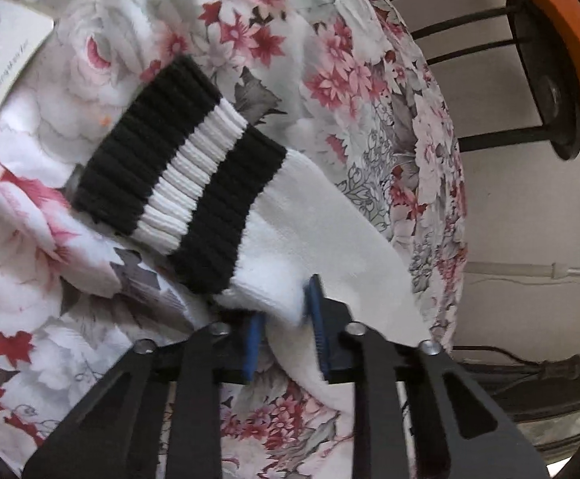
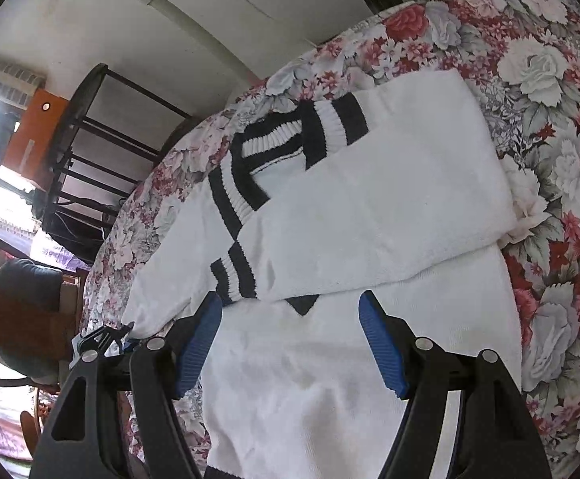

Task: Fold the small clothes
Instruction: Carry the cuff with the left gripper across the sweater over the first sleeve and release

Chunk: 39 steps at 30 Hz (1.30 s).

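Left fingers: the left gripper (image 1: 286,333) is clamped on a bunched fold of white knit, its blue pads (image 1: 317,319) pinching the cloth from both sides.

What it holds: the sleeve (image 1: 274,215) of a small white sweater (image 2: 369,207), gripped on the white part just short of the cuff.

Sleeve axis: it runs from the left fingers up and to the left in the left wrist view, ending in the black-and-white striped cuff (image 1: 178,167), which lies flat on the floral bedspread (image 1: 369,92).

Right fingers: the right gripper (image 2: 290,339) stands wide apart, holding nothing; the white body of the sweater shows between its blue pads (image 2: 381,347), and I cannot tell whether they touch the cloth.

Where the garment lies: spread on the bedspread ahead of the right gripper, one sleeve already laid across the chest, the striped V-neck (image 2: 266,147) further out.

Nearer hand: the left, since it already has the sleeve; its tip shows at the lower left of the right wrist view.

Coming move, as I judge it: carry the pinched sleeve inward across the body, along the sleeve's own length.

Risk: a small pinch may slip.

Beyond: a paper tag (image 1: 6,68) lies on the bedspread past the cuff.
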Each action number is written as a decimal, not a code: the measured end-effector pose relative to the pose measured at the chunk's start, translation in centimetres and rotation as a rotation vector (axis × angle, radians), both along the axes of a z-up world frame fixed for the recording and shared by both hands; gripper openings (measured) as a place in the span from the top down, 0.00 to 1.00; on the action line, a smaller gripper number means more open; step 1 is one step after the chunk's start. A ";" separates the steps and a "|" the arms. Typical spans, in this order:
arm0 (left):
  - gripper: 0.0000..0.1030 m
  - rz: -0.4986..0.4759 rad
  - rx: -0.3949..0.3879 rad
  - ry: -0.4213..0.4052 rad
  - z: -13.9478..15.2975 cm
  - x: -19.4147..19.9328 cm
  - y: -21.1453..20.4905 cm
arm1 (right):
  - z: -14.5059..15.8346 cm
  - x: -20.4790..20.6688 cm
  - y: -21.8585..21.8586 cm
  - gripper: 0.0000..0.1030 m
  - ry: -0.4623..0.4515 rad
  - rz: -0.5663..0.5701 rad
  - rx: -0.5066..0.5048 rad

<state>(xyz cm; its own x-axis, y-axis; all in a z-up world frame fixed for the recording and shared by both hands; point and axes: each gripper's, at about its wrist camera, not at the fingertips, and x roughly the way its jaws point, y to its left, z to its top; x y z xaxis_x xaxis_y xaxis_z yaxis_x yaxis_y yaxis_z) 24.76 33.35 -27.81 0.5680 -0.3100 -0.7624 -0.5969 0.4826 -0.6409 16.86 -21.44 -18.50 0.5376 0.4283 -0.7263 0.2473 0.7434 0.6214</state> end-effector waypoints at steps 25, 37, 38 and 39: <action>0.91 -0.520 0.496 -0.118 11.5 3.1 -23.7 | 1.8 -2.1 -3.8 0.30 -0.064 -0.062 0.074; 0.91 -0.666 0.529 -0.168 11.7 2.5 -34.4 | 1.9 -4.6 -8.3 0.30 -0.077 -0.137 0.114; 0.91 -0.684 0.532 -0.171 11.6 2.4 -35.5 | 1.9 -4.7 -8.6 0.30 -0.077 -0.142 0.117; 0.91 -0.700 0.535 -0.175 11.5 2.3 -36.5 | 1.9 -4.9 -8.9 0.30 -0.078 -0.147 0.119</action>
<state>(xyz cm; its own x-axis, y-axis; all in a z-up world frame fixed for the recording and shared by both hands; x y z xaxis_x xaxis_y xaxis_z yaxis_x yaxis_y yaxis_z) 27.03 -3.12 -16.34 0.5041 -0.2570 -0.8245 0.0308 0.9594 -0.2802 11.93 -30.31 -16.64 0.6531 0.4217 -0.6290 0.2955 0.6229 0.7244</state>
